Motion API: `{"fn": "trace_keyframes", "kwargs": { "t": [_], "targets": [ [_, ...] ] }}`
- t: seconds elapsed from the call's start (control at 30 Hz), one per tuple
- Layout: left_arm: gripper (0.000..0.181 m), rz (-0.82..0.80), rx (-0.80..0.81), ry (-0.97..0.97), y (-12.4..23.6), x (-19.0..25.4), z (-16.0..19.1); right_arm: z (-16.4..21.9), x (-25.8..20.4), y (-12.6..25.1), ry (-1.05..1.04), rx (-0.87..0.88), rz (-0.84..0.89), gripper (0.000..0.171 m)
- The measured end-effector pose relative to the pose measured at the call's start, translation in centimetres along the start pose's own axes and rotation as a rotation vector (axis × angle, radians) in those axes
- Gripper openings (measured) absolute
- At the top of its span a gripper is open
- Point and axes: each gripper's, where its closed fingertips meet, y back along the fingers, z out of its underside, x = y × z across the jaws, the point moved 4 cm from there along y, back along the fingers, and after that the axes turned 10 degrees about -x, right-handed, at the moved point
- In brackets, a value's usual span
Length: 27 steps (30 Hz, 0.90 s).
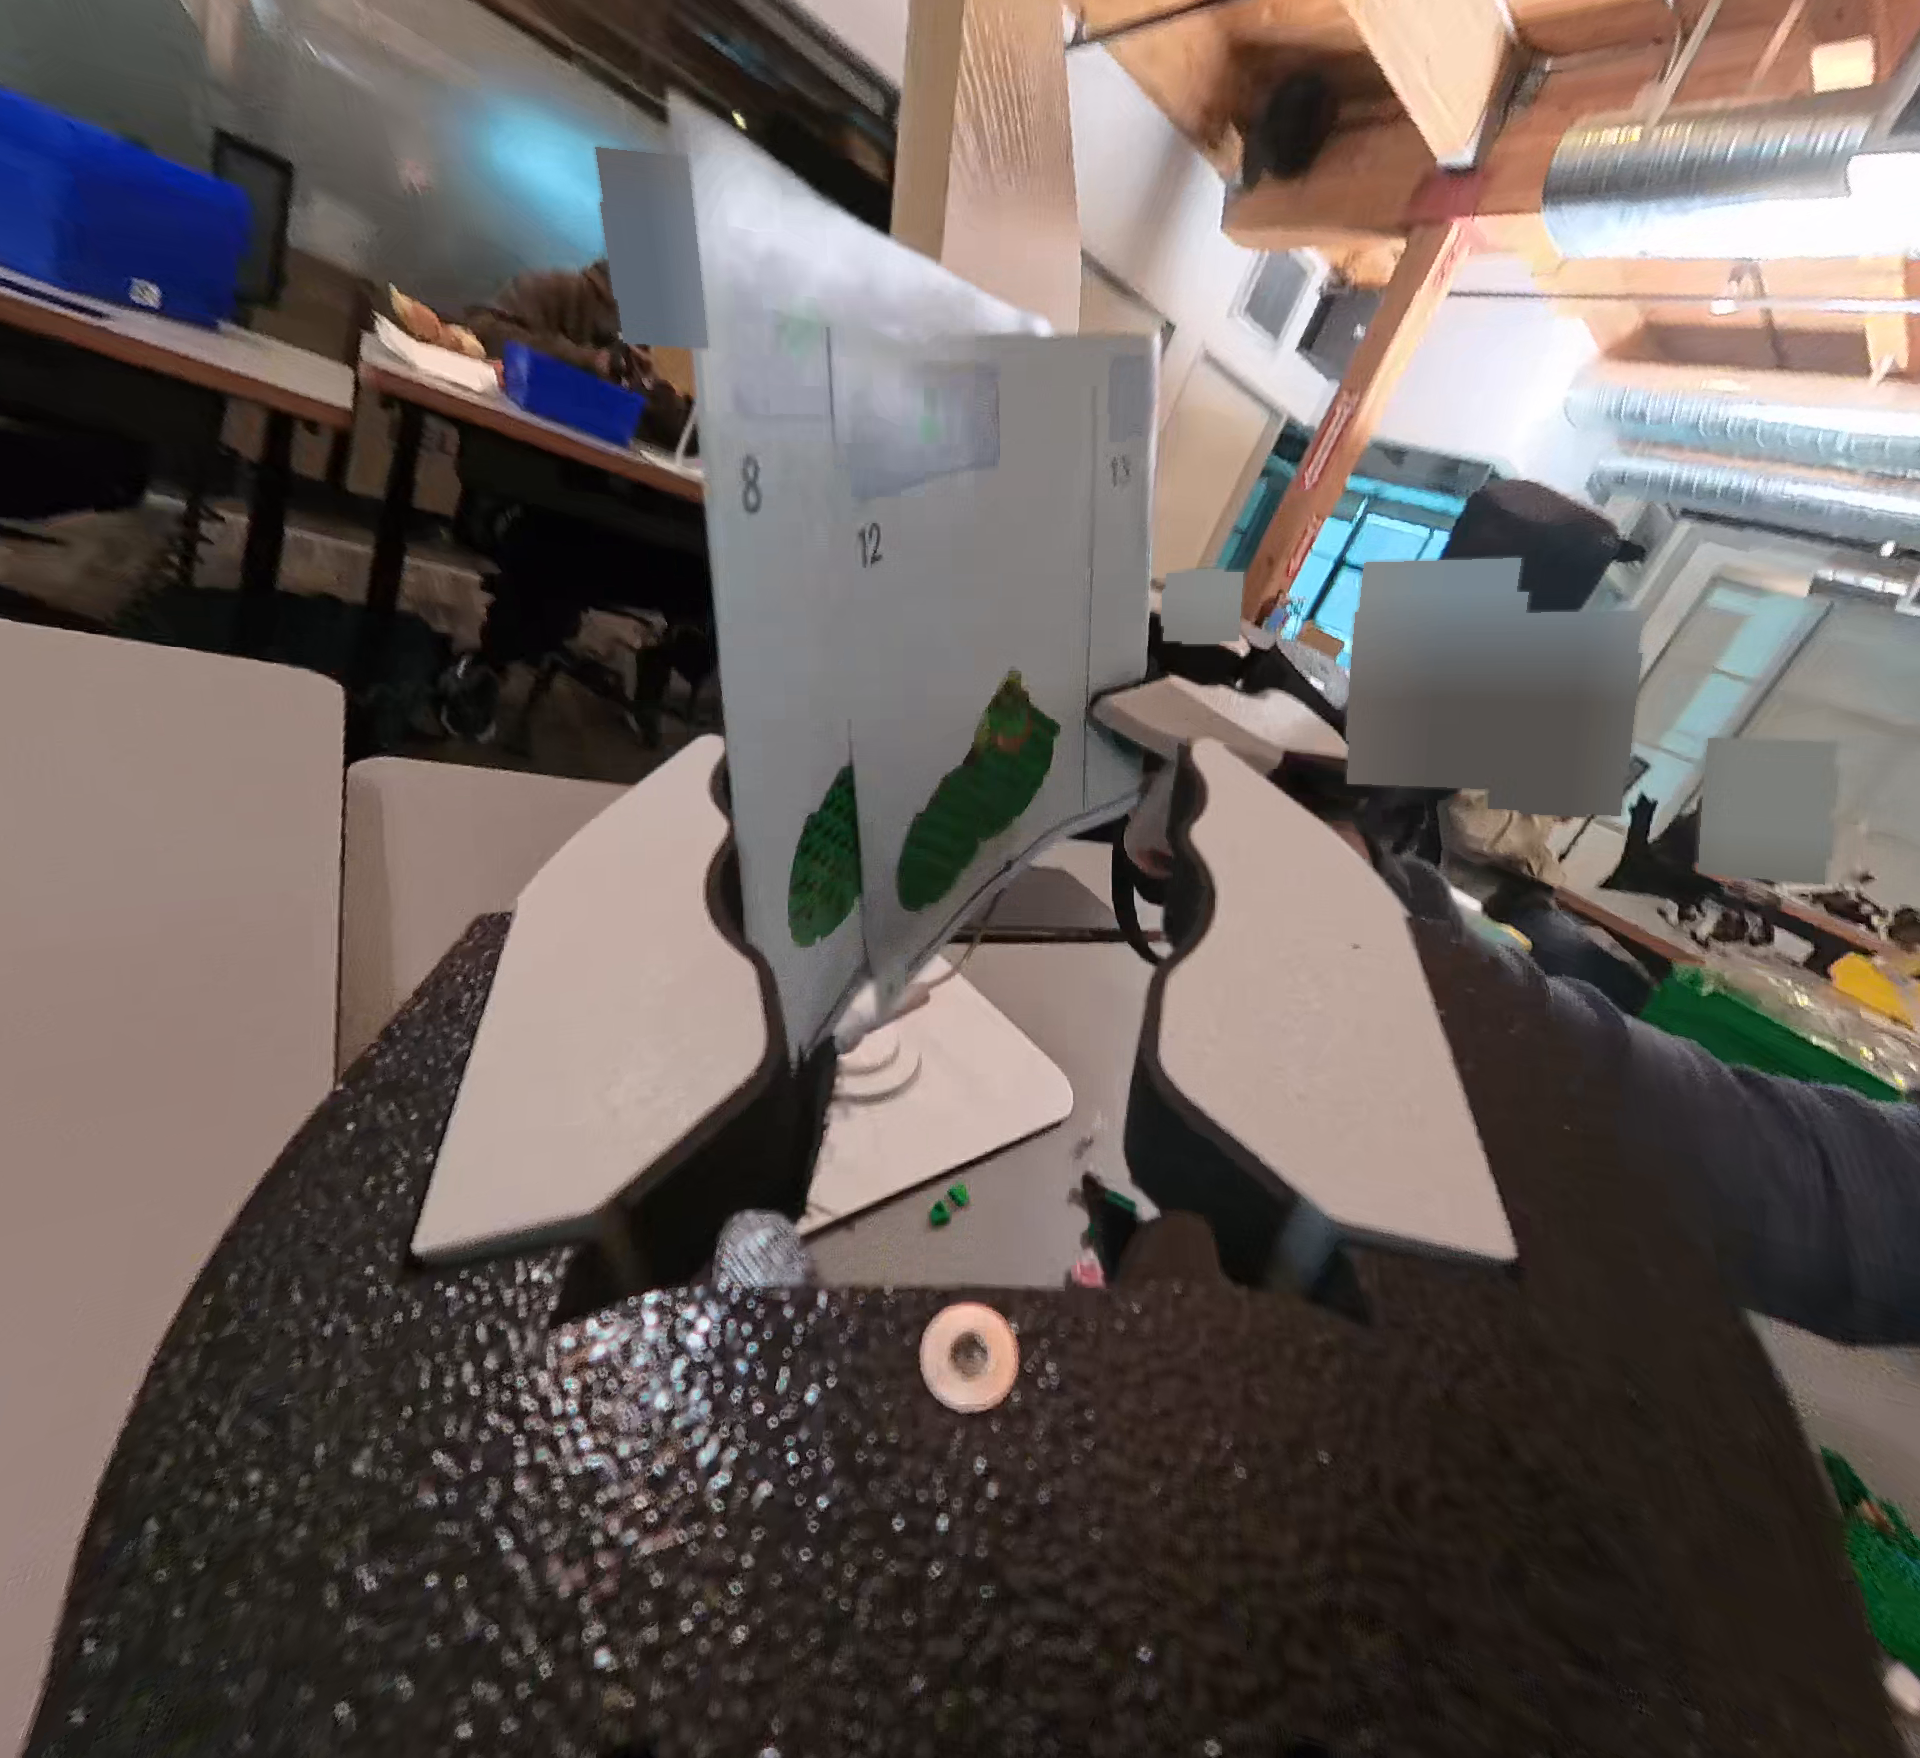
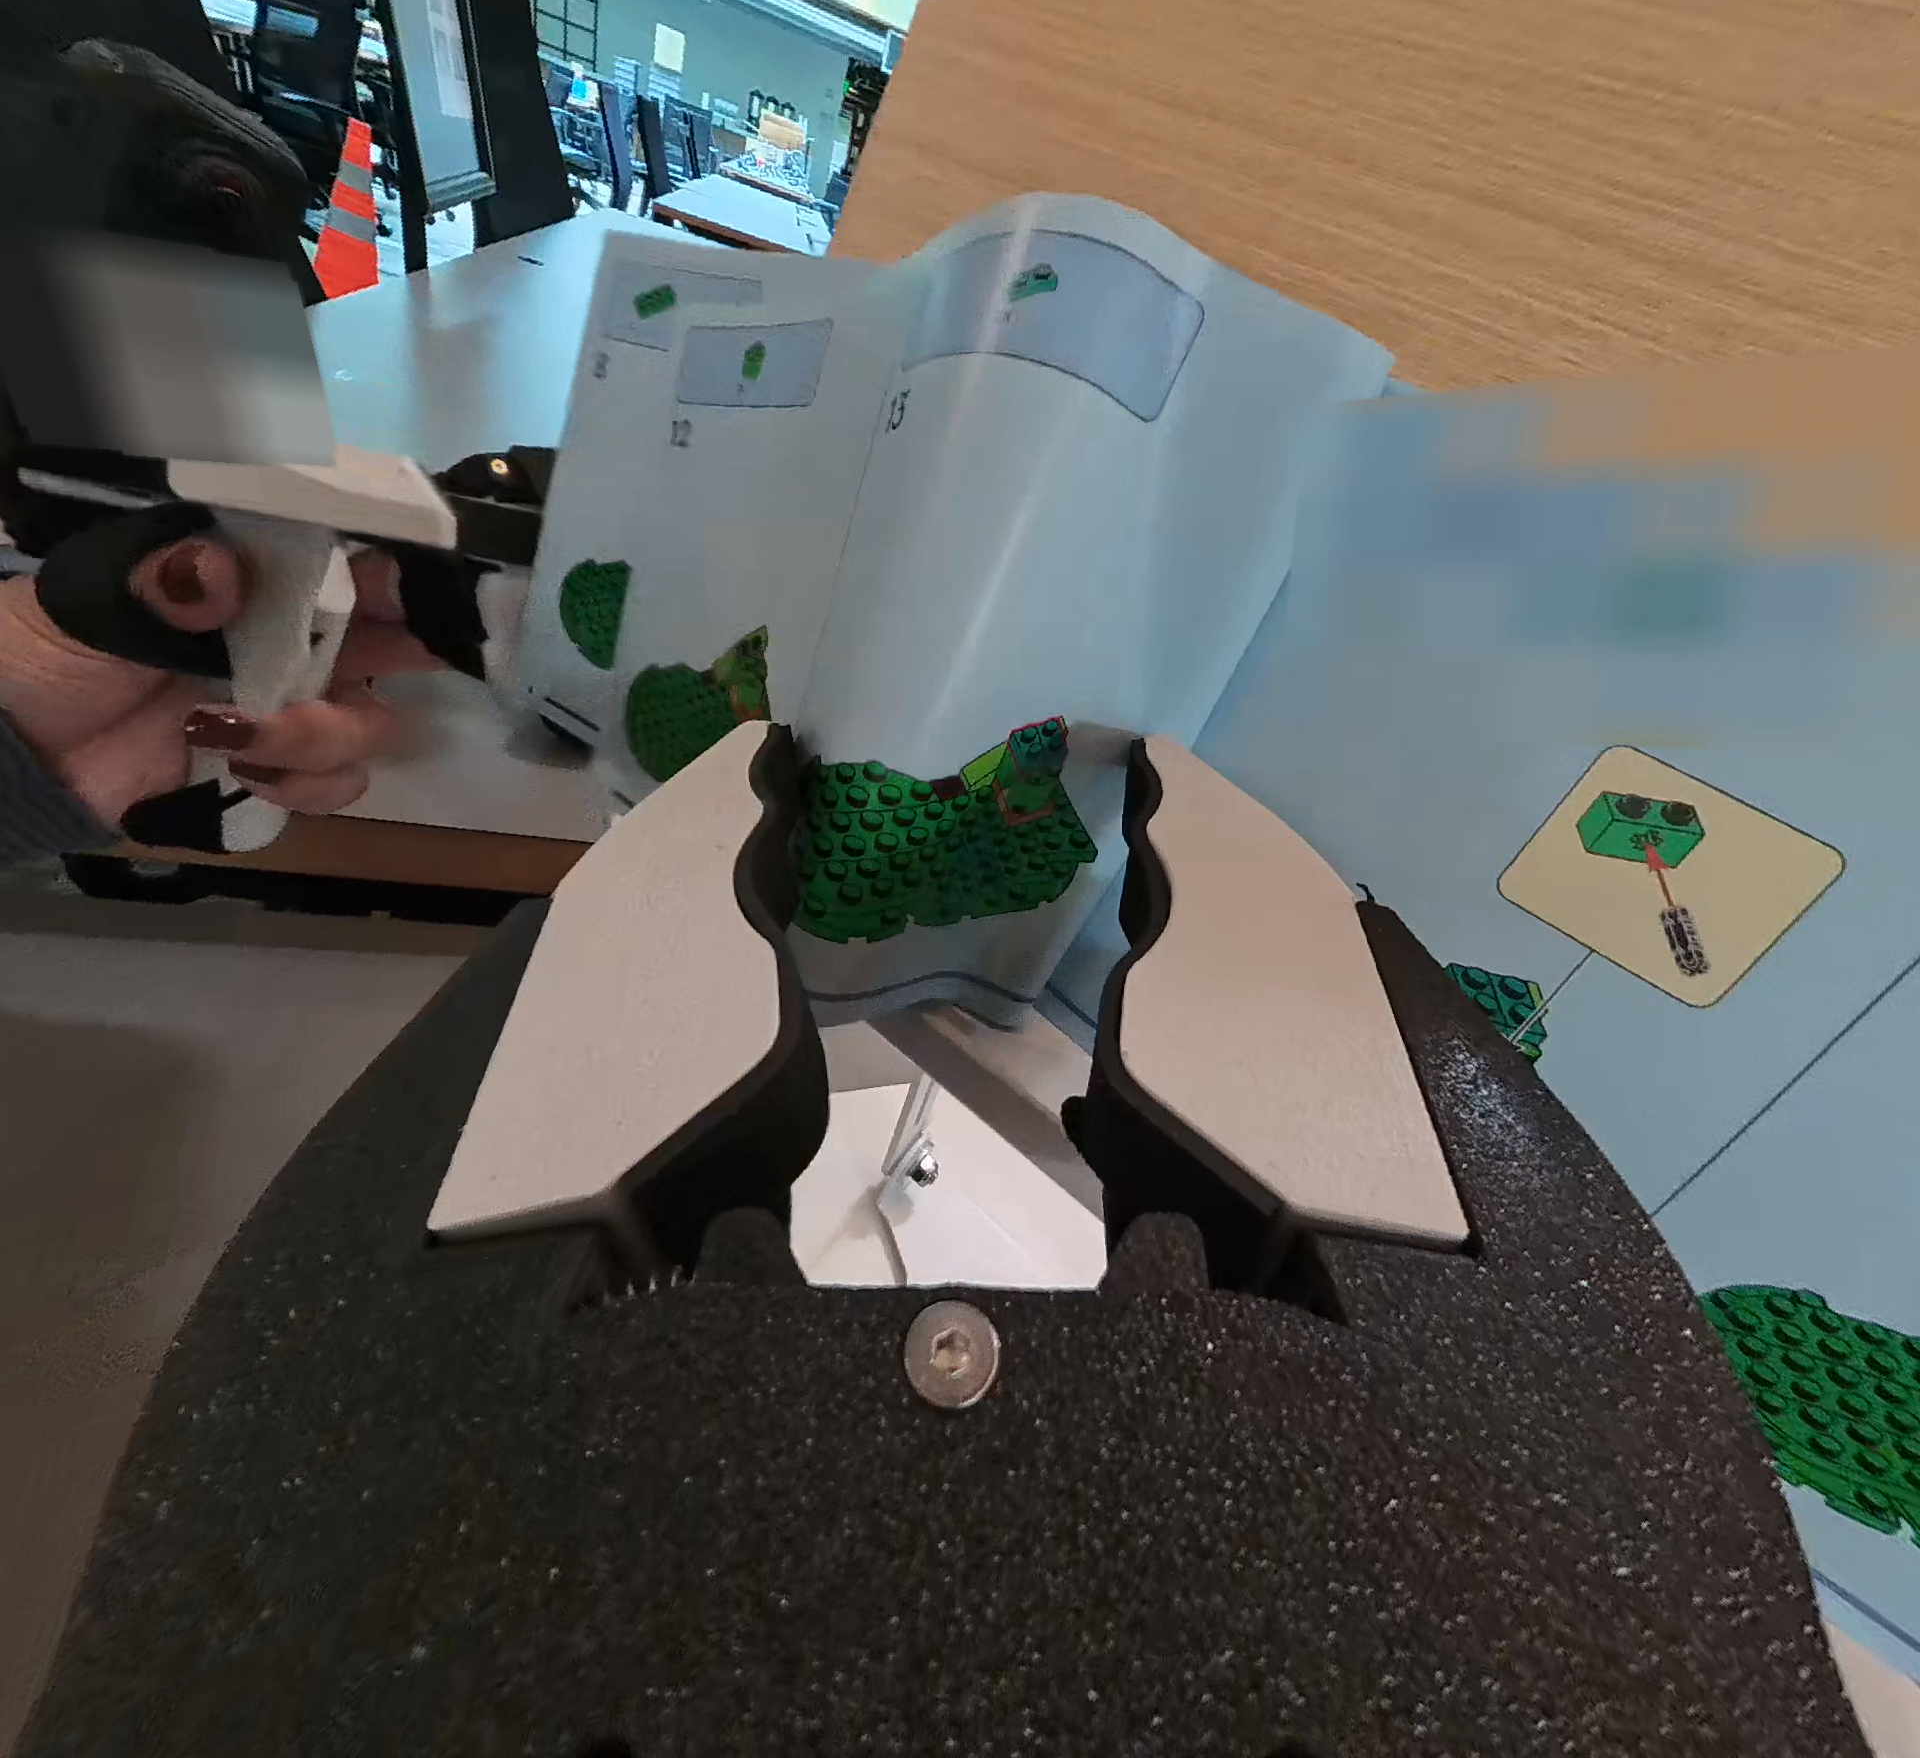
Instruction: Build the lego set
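Note:
A pale blue instruction booklet (image 1: 935, 586) stands open and upright on a white stand (image 1: 977, 1085). Its pages show green brick builds. My left gripper (image 1: 956, 773) is open, and the booklet's lower pages stand between its fingers, close to the left finger (image 1: 613, 981). My right gripper (image 2: 956, 747) is open too, and a curled page (image 2: 987, 565) hangs between its fingertips. The left gripper also shows in the right wrist view (image 2: 499, 503), held by a hand at the booklet's left edge. Two small green bricks (image 1: 948, 1209) lie on the table by the stand.
A sleeved arm (image 1: 1662, 1168) reaches in from the right. Green Lego plates and bags (image 1: 1766, 1033) lie on the table at the far right. A wooden panel (image 2: 1455, 98) rises behind the booklet. White blocks (image 1: 156, 981) stand at the left. Other tables and an orange cone (image 2: 348, 212) are beyond.

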Motion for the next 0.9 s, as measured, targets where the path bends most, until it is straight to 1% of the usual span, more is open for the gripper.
{"fn": "trace_keyframes", "kwargs": {
  "t": [0.07, 0.1, 0.13, 0.2, 0.23, 0.33, 0.5, 0.67, 0.83, 0.9],
  "targets": [
    [0.069, 0.019, -0.037, -0.014, -0.4, 0.3, 0.2, 0.0, 0.1, -0.1, -0.001, -0.002, 0.008, 0.060],
    [0.058, 0.021, -0.056, -0.026, -0.6, 0.5, 0.3, 0.0, 0.1, 0.0, 0.001, -0.002, 0.010, 0.060],
    [0.044, 0.017, -0.077, -0.046, -0.8, 0.6, 0.3, 0.1, 0.1, 0.0, 0.002, -0.001, 0.008, 0.061],
    [0.005, -0.005, -0.121, -0.104, -1.0, 1.0, 0.5, 0.1, 0.0, 0.2, 0.000, 0.004, -0.008, 0.064],
    [0.000, -0.028, -0.131, -0.124, -1.2, 1.1, 0.4, 0.1, 0.1, 0.3, -0.003, 0.007, -0.016, 0.064],
    [0.000, -0.064, -0.136, -0.163, -1.8, 1.6, -0.1, 0.3, 0.3, 0.8, -0.008, 0.011, -0.032, 0.065],
    [0.000, -0.119, -0.112, -0.192, -3.4, 2.2, -1.3, 0.5, 1.1, 1.9, -0.020, 0.024, -0.008, 0.064],
    [0.000, -0.091, -0.097, -0.150, -5.9, 2.2, -1.5, 0.8, 1.4, 2.8, -0.043, 0.049, -0.017, 0.064],
    [0.000, -0.085, -0.081, -0.101, -7.4, 1.9, -1.6, 1.7, 3.2, 3.8, -0.051, 0.031, 0.069, 0.063],
    [0.000, -0.105, -0.086, -0.099, -7.8, 1.9, -1.7, 2.4, 4.8, 4.3, -0.091, 0.006, 0.151, 0.064]
  ]
}}
